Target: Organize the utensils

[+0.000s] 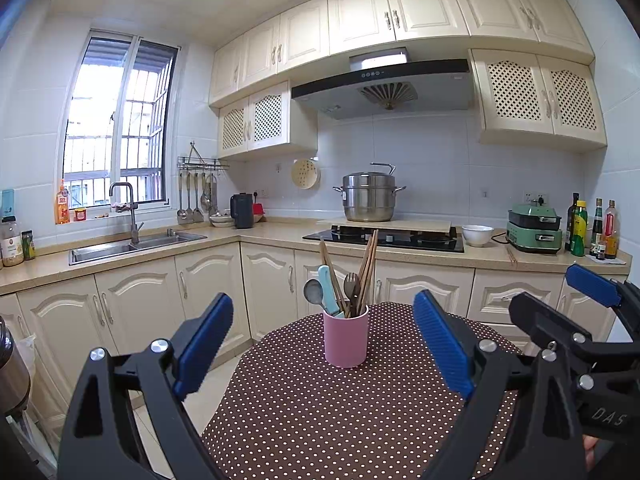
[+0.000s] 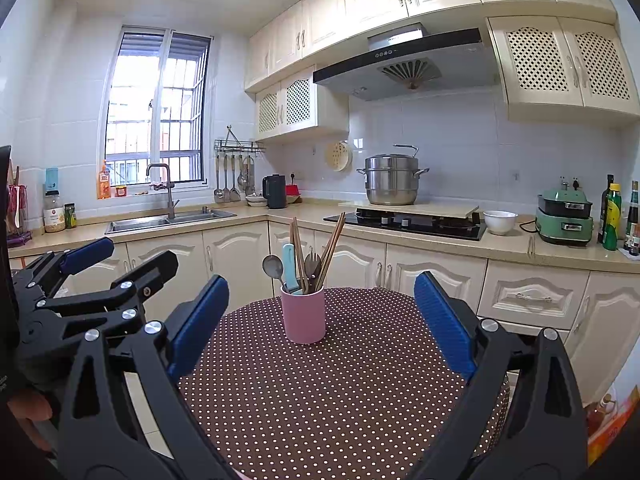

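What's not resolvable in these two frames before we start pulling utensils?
- Pink cup: its wall hides the lower ends of every utensil, both views.
- Chopsticks: they overlap, so the count is unclear.
- Table: near edge cut off by the frame and by the right tool.
- Left tool: open, like the right; the hands holding them are mostly out of frame.
- Bottles: labels too small.

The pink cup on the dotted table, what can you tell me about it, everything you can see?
The pink cup is a plain, straight-sided cylinder with no handle and a matte, smooth surface. It stands upright on the brown tablecloth with white dots, toward the table's far side. It is full of utensils standing on end: wooden chopsticks, a metal spoon, a dark fork and a light blue handle. Nothing else touches it; both open grippers sit short of it.
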Demonstrator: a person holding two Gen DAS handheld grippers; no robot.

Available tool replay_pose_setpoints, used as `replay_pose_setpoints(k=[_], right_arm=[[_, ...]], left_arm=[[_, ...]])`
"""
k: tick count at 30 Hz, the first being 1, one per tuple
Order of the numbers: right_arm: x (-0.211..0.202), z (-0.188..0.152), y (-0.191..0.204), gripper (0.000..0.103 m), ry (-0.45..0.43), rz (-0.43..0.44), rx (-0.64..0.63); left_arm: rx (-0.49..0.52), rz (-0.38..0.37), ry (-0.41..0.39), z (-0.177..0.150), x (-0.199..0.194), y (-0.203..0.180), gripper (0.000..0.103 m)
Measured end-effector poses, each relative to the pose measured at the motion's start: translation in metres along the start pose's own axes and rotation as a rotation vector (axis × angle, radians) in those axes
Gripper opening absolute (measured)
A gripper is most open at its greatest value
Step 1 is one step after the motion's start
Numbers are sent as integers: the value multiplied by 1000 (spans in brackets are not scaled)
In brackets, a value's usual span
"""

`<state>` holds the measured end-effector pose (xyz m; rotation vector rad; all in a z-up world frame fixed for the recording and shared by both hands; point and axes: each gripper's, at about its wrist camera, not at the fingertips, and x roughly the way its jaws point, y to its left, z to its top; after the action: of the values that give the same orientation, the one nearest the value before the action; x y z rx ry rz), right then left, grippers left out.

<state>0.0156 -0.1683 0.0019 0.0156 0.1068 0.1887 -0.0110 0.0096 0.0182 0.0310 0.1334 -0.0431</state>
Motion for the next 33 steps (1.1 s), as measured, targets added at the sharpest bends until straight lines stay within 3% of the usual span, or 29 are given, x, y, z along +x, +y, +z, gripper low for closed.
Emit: replay_pose_setpoints(k=[33], right_arm=[[3,-1,0,92,6,-2,2]], left_arm=[[0,5,9,-3,3,2,90]])
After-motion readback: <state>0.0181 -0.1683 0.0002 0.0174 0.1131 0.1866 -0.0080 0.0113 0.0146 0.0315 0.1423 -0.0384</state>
